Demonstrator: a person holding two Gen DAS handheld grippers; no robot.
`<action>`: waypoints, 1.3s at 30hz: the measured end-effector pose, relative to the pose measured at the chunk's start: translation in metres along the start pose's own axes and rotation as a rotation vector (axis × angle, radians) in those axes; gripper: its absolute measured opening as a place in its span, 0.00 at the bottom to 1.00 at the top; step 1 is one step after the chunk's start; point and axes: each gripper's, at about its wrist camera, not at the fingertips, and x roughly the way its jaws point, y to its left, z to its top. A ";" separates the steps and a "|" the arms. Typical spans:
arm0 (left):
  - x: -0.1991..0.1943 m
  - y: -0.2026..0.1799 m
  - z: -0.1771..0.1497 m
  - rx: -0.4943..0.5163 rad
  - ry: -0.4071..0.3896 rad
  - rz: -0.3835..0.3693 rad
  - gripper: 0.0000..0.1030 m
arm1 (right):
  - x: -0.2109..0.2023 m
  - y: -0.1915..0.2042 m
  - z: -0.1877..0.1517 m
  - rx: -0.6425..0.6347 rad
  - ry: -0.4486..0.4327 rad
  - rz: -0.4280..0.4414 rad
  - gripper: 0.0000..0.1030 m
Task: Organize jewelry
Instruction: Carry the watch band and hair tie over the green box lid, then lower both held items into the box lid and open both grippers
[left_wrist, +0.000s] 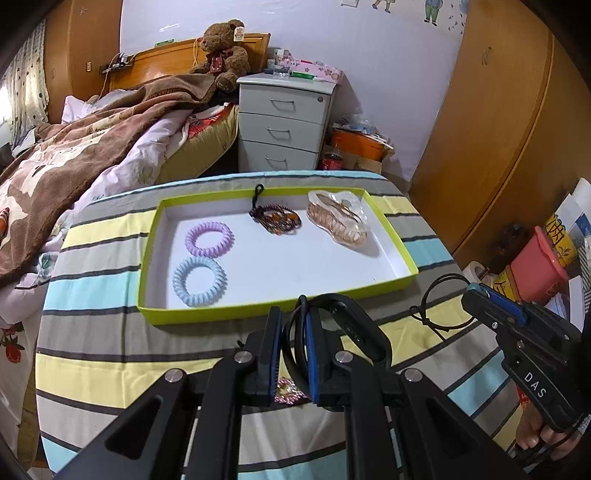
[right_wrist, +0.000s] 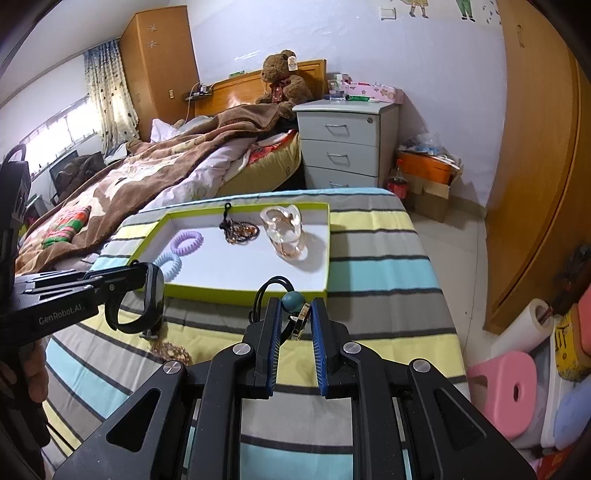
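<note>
A black band (left_wrist: 364, 334), a stiff but springy loop, is clamped edgewise in the left tool (left_wrist: 291, 354); it is judged light and best held across its strap. The right tool (right_wrist: 293, 326) is closed on a black cord (right_wrist: 271, 290) with a teal bead (right_wrist: 291, 300) and metal charm, limp and prone to swinging. Just ahead of both tools lies the green-rimmed tray (left_wrist: 280, 314) on the striped desk (left_wrist: 110, 365).

Place: home bedroom
Bed: unmade bed (right_wrist: 155, 173), brown blanket (left_wrist: 92, 140)
Toy: teddy bear (left_wrist: 221, 51)
Storage: drawers (right_wrist: 340, 147), wardrobe (right_wrist: 155, 62)
Window: curtain (right_wrist: 110, 92)
</note>
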 end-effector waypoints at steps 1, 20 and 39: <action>-0.001 0.003 0.002 -0.005 -0.004 -0.002 0.13 | 0.000 0.001 0.001 -0.002 -0.001 0.001 0.16; 0.013 0.043 0.047 -0.049 -0.032 0.009 0.13 | 0.039 0.024 0.042 -0.012 -0.005 0.028 0.16; 0.076 0.073 0.081 -0.118 0.032 0.011 0.13 | 0.106 0.032 0.054 0.010 0.087 0.053 0.16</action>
